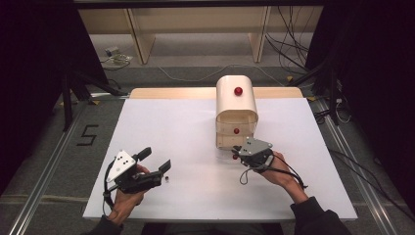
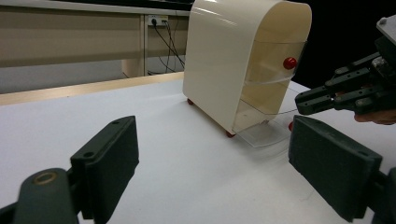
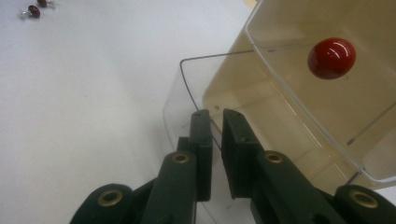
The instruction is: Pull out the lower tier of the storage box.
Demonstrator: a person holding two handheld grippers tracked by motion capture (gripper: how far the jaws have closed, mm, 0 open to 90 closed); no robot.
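The right gripper (image 3: 215, 154) had its jaws nearly shut on the bottom drawer's clear front wall (image 3: 187, 88), partly pulled from the cabinet (image 1: 236, 105). The left gripper (image 1: 155, 161) waited wide open, empty. Next: pull outward

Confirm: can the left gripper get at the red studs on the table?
Probably yes: the left gripper stands open on bare table close to the red studs, with nothing between them.

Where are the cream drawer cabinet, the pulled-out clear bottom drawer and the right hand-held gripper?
Cream rounded plastic drawer cabinet (image 1: 236, 100): high view, curved top.
Clear plastic bottom drawer (image 3: 187, 88): right gripper view, front wall near its rim.
Right hand-held gripper (image 3: 215, 126): right gripper view, between its jaw tips at the drawer's front wall.
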